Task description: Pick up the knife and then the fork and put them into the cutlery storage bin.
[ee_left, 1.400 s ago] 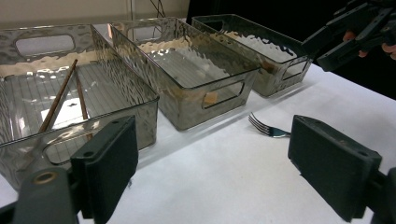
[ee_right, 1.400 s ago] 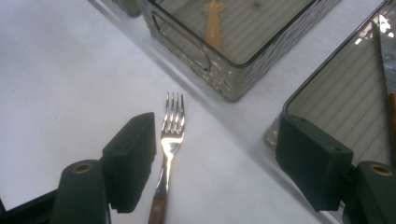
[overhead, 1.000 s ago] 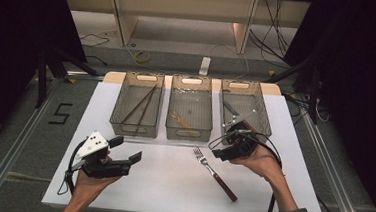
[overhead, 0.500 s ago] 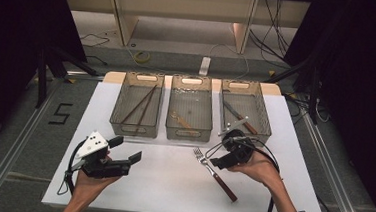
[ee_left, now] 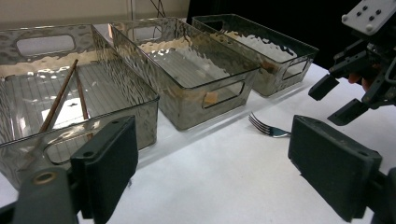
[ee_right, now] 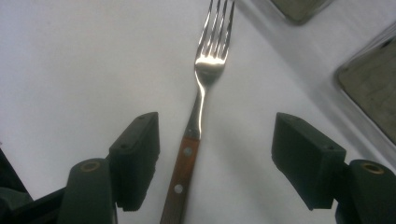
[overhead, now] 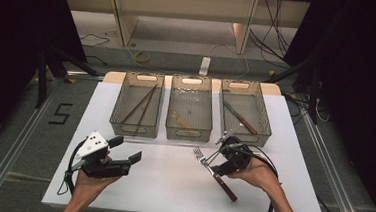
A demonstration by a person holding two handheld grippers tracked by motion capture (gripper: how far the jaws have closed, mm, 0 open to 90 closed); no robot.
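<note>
Lying flat on the white table [overhead: 170,185], the fork [overhead: 215,172] points its tines toward the bins and its wooden handle back toward the person's right hand [overhead: 259,173]. It sits just in front of the gap between the middle bin [overhead: 188,131] and the right bin [overhead: 263,136], touching neither.

The right gripper [overhead: 212,160] is over it, its jaws spread to either side of the handle. In the right gripper view the fork [ee_right: 201,112] runs up the middle between the two black pads, with white table visible on both sides of the handle, so nothing is pinched. The jaws have just been closing a little, with the fork between them.

Off to the left, well apart from the fork, the left gripper [overhead: 125,154] rests in the person's left hand [overhead: 87,186] with its jaws spread wide and nothing between them. From its own camera the fork's tines [ee_left: 266,127] show on the table beyond, and the right gripper [ee_left: 341,100] hangs above them.

Three clear bins stand side by side at the far edge. The left bin [overhead: 117,126] holds a pair of chopsticks [overhead: 141,105], the middle one a small spoon [overhead: 181,119], and the right one a knife [overhead: 240,118] with a wooden handle.
</note>
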